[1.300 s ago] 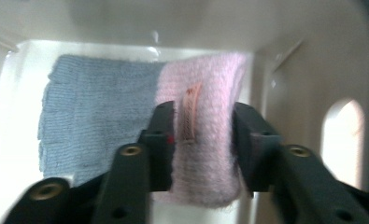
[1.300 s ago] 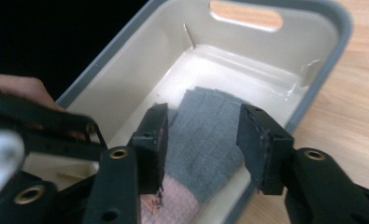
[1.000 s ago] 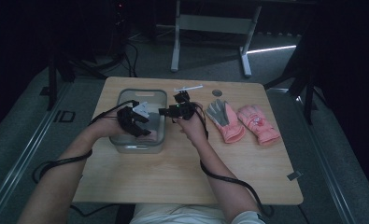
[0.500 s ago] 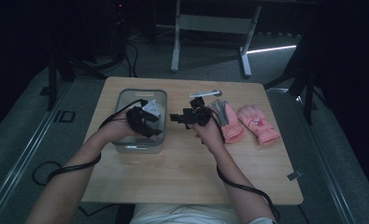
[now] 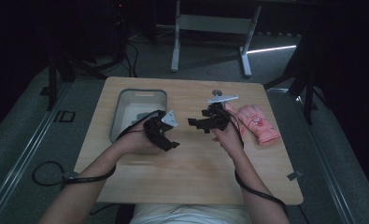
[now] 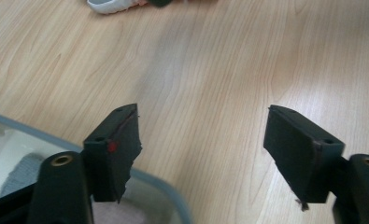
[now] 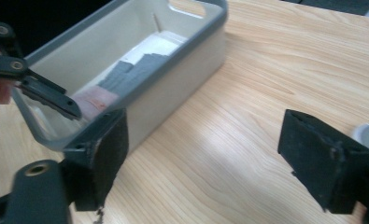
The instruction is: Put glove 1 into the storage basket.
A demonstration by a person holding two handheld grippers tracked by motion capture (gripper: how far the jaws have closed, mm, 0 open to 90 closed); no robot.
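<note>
High view: left gripper point(image 5: 166, 135) and right gripper point(image 5: 205, 122) hover over the surface point(image 5: 187, 177), jaws apart and empty, having just opened. Left gripper view: bin point(image 6: 173, 198) rim below. Right gripper view: grey glove point(image 7: 131, 72) lies inside the bin

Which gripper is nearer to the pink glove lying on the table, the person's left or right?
Right. The right gripper is just beside the pink glove, with the hand close against it. The left gripper sits farther off, by the grey bin, jaws open.
</note>
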